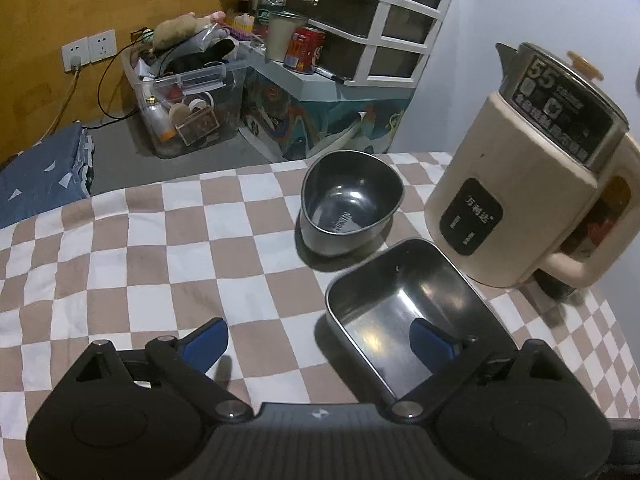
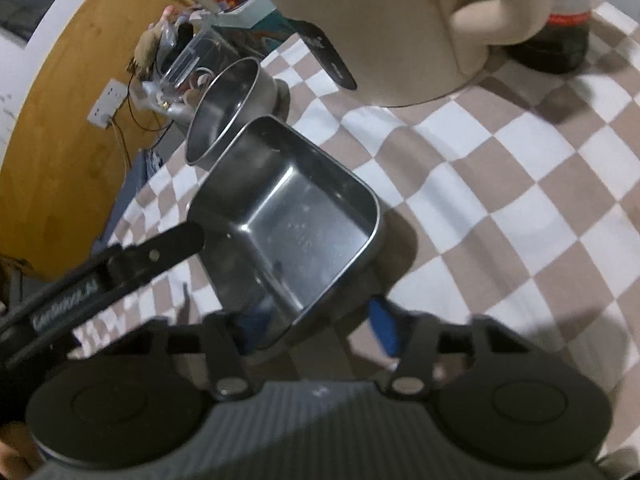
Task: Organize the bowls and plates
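Rectangular steel tray (image 1: 404, 312) sits on the checked cloth (image 1: 160, 240) of the worktop, just in front of the round steel bowl (image 1: 350, 200); in the left wrist view the two look just apart, in the right wrist view the tray (image 2: 296, 216) overlaps the bowl (image 2: 232, 108), so contact cannot be settled. Both vessels are upright, open side up. Cream electric kettle (image 1: 532, 184) stands just to the right of both, close to the tray's far corner; a dark bottle (image 2: 560, 16) stands behind the kettle's handle. Left claw (image 1: 320, 344): spread wide, held low and roughly level over the cloth, pointing toward the bowl; its right blue pad (image 1: 430, 344) lies inside the tray over the near left wall, its left blue pad (image 1: 206, 340) over bare cloth, so the tray's near left wall falls between the fingers, nothing gripped. Right claw (image 2: 308, 320): spread, tilted down at the tray's near corner, which lies between its fingers; one blue pad (image 2: 384, 328) shows just outside the tray's right wall, the other is mostly hidden behind the tray; whether either pad touches metal cannot be told. Beyond the worktop edge: a clear storage bin (image 1: 188, 104) of odds and ends, a white drawer unit (image 1: 372, 20), a wall socket (image 1: 88, 50) on the wood panel.
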Action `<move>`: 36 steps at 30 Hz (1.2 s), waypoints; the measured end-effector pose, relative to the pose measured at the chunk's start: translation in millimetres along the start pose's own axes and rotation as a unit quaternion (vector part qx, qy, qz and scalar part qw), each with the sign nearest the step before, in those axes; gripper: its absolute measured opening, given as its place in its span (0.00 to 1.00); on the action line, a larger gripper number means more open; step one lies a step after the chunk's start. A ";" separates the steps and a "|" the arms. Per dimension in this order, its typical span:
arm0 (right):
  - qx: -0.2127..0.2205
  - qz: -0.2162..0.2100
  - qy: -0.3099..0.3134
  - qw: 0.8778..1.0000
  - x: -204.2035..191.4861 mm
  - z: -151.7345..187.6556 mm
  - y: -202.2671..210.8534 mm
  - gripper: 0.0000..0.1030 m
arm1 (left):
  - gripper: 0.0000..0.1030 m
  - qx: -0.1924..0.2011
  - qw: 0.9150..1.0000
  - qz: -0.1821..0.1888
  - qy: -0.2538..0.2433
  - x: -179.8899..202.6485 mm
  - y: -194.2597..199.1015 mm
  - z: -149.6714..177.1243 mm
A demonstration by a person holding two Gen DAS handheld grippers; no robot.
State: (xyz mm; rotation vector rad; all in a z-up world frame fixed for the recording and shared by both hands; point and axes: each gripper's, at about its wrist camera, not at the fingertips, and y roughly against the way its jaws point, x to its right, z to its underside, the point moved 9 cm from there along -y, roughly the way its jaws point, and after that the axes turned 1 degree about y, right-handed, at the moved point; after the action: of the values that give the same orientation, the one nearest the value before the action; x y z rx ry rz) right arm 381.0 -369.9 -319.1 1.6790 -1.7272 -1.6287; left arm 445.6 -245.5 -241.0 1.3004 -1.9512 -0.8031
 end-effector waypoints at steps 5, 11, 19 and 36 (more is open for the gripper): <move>0.005 -0.010 0.010 1.000 17.5 -1.2 6.6 0.33 | 0.81 -0.009 1.000 0.016 0.025 -2.0 -4.0 5.2; 0.024 0.004 0.015 1.000 37.9 -11.7 16.9 0.22 | 0.61 -0.038 0.998 0.041 0.034 7.7 -3.6 25.0; 0.035 -0.011 0.056 0.998 27.6 -16.2 20.6 0.13 | 0.50 -0.071 0.993 0.062 0.076 11.1 9.1 52.4; 0.008 -0.008 0.132 0.991 22.1 2.6 33.1 0.09 | 0.17 -0.085 0.986 0.059 0.133 8.8 45.3 80.3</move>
State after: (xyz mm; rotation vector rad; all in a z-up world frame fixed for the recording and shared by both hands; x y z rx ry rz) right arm 353.9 -395.5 -304.9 1.8251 -1.6053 -1.3288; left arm 355.2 -228.6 -252.3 1.1190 -1.6928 -0.6837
